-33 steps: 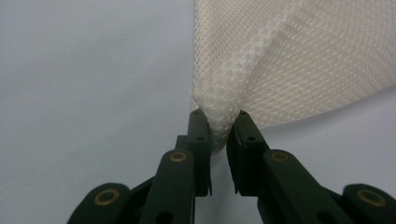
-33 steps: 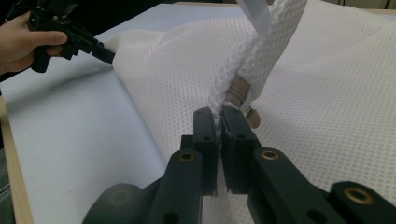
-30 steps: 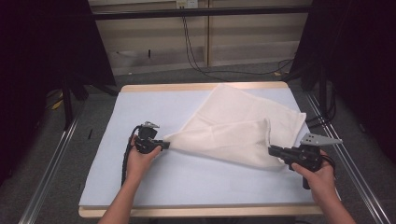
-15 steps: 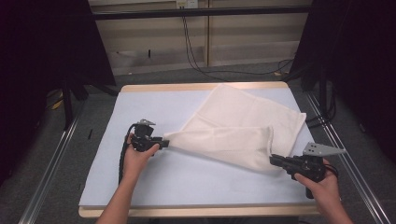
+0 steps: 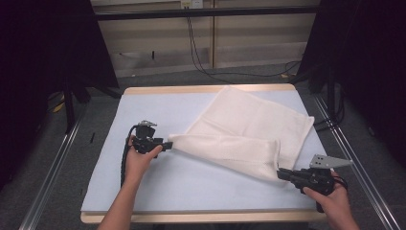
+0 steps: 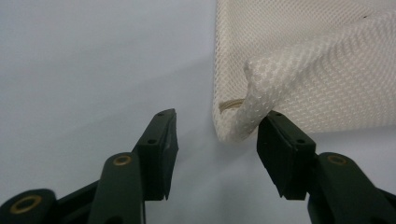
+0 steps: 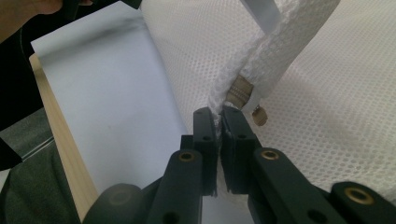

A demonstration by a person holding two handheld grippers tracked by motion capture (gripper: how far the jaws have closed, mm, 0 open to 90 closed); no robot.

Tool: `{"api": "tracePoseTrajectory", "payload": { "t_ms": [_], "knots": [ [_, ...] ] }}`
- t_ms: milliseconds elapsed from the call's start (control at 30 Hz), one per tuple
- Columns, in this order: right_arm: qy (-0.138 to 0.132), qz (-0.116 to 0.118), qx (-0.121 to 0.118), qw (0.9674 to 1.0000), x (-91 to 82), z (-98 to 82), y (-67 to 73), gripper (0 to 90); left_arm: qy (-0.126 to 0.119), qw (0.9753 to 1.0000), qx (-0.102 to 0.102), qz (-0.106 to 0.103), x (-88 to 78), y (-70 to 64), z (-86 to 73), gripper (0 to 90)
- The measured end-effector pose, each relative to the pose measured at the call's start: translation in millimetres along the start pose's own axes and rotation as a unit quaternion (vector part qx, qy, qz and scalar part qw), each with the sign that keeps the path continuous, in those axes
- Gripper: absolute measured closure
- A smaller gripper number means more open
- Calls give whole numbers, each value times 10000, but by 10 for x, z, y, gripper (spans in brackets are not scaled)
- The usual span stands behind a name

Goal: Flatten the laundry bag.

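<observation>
White mesh laundry bag [image 5: 249,134] lies folded over on the pale blue surface [image 5: 191,182], spread toward the far right corner, near edge doubled back. My left claw [image 5: 168,143] sits at the bag's left corner [image 6: 236,123]; its jaws have just been opening and now stand spread, corner between them, one pad touching the fabric but not pinching. My right claw [image 5: 282,173] is pressed together on the bag's near right corner [image 7: 219,109], by the zipper pull [image 7: 259,115]. Wooden rim [image 5: 201,218] borders the surface.
</observation>
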State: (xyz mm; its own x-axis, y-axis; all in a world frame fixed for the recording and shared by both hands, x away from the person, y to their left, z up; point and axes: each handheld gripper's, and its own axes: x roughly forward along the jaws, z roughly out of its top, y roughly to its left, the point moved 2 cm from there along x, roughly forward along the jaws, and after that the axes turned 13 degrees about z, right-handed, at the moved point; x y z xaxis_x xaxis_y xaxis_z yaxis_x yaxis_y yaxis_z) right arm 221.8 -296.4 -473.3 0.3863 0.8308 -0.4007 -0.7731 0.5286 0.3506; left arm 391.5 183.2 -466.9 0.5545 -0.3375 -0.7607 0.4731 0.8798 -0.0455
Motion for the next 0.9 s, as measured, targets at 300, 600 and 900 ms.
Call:
{"api": "tracePoseTrajectory", "payload": {
  "t_ms": [300,600,900],
  "knots": [
    [-124,-107,265,9995,-56,21,-36,592,-29,10000,-34,36,0,-20,-3,467],
    [-181,-88,504,9985,-185,85,-86,402,69,9999,109,44,18,9,-17,501],
    [-387,-465,451,9972,-346,221,-158,537,41,9999,121,58,20,-15,-14,550]
  ]
}}
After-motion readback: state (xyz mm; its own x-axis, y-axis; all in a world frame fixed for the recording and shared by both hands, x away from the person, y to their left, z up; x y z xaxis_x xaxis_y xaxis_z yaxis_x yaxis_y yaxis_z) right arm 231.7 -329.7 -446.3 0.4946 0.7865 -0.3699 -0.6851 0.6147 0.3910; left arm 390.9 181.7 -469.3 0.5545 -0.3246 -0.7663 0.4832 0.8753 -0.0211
